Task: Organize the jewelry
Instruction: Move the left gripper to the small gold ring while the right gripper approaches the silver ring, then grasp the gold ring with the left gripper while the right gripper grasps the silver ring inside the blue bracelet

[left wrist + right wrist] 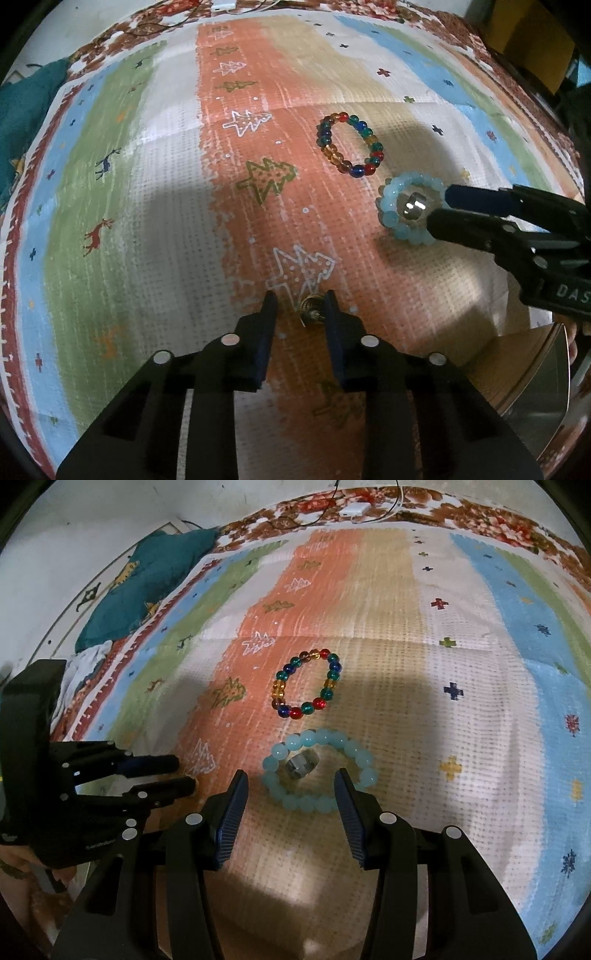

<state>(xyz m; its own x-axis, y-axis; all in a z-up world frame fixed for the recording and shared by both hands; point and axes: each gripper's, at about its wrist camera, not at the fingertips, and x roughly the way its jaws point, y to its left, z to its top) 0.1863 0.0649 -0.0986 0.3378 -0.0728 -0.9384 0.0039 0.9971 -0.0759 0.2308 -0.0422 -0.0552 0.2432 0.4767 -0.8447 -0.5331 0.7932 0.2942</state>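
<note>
A multicoloured bead bracelet [349, 144] lies on the patterned cloth [147, 192]; it also shows in the right wrist view [306, 683]. A light blue bead bracelet [406, 210] lies nearer, with a silver ring [414, 205] inside it; both show in the right wrist view, bracelet [321, 771] and ring [301, 764]. My right gripper [291, 779] is open, its fingers either side of the blue bracelet's near edge. My left gripper [301, 301] is open, with a small gold piece [311, 308] on the cloth by its right finger.
A teal cushion [144, 587] lies at the cloth's far left edge. A white charger and cables [354, 509] sit at the far edge. A shiny metal lid or tray [535, 384] lies at the right near the left gripper.
</note>
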